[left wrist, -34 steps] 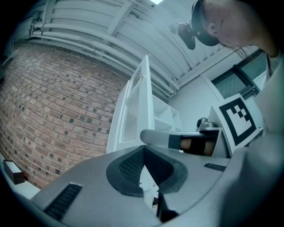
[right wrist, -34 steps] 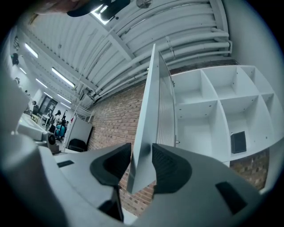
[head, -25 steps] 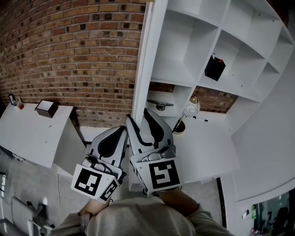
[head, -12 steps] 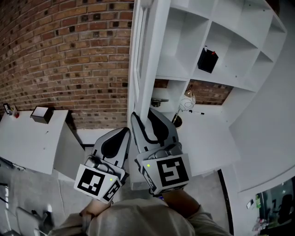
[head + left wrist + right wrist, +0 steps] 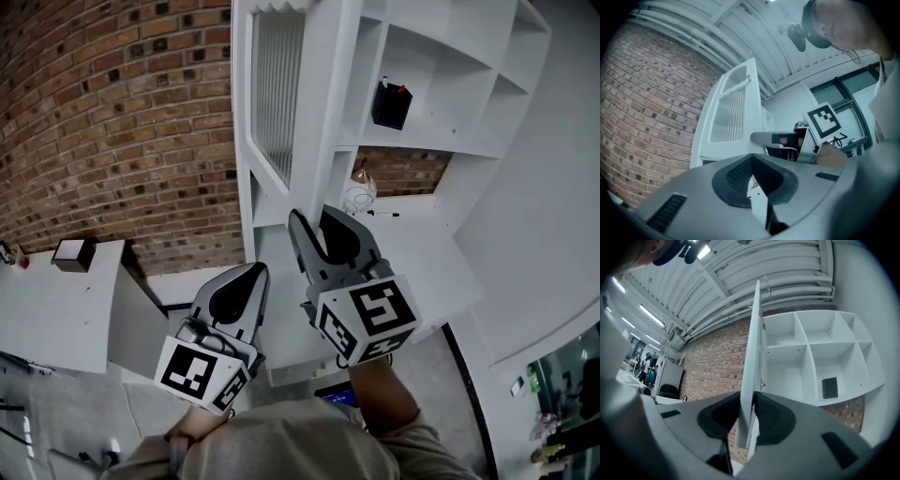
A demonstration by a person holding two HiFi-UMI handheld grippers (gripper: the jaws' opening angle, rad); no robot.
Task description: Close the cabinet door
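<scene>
The white cabinet door with a ribbed glass panel stands open from the white shelf cabinet. In the right gripper view the door is seen edge-on, and my right gripper has just been closing its jaws onto the lower part of that edge. The head view shows the right gripper at the door's lower edge. My left gripper hangs lower left of the door, shut with nothing held. In the left gripper view its jaws point toward the door.
A brick wall lies behind and left of the door. A black item sits in one shelf compartment. Small objects stand on the white counter under the shelves. A white table with a small box is at the left.
The door, seen edge-on before, now shows its glass face. My right gripper has moved right along with the door's edge and its jaws have narrowed. The left gripper shifted slightly.
</scene>
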